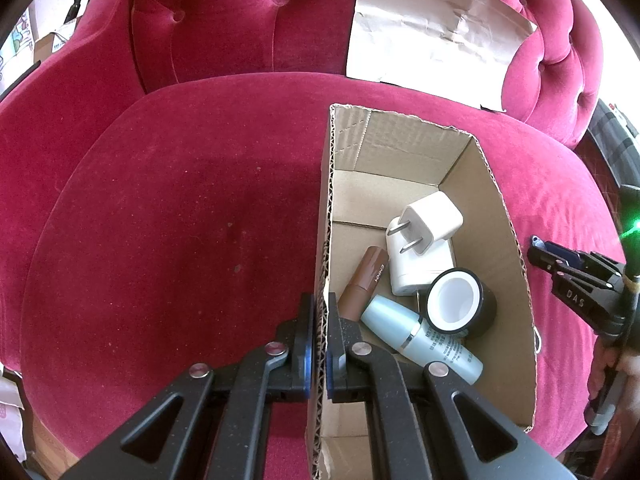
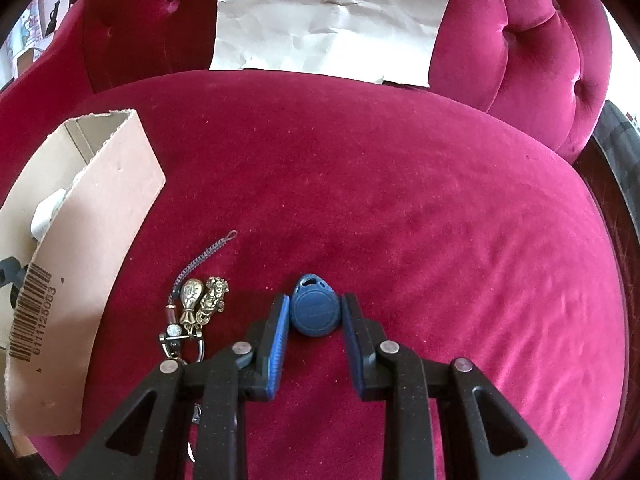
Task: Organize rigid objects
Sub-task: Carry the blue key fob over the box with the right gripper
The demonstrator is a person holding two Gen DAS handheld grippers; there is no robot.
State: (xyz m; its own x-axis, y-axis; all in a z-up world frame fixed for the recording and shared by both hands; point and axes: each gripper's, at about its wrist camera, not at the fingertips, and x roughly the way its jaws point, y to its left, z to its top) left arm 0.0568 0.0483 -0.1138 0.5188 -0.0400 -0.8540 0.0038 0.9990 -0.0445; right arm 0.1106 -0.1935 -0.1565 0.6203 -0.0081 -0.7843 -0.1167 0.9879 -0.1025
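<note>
Left tongs (image 1: 319, 344): pressed together on the near-left wall of the cardboard box (image 1: 496, 216), one finger outside, one inside.
Right tongs (image 2: 316, 336): spread, a blue pad on each side of the key fob, not visibly touching it.
Key fob (image 2: 314, 311): one, blue, teardrop-shaped with a hole at its narrow end, lying flat on the red velvet seat (image 2: 400, 200) between the fingers.
Keychain (image 2: 192, 312): one, just left of the right tongs on the seat; two brass-coloured charms, a small bead, a metal clasp and a braided cord loop.
Cardboard box: one, open-topped, corrugated, barcode label on an outer wall, standing on the seat left of the keychain.
Box contents: two white plug adapters (image 1: 424, 240), stacked; one brown tube (image 1: 364, 284); one pale blue bottle (image 1: 424, 338) lying on its side; one black jar (image 1: 460, 300) with a white inside.
Paper sheet (image 2: 332, 12): one, creased, leaning on the tufted backrest.
</note>
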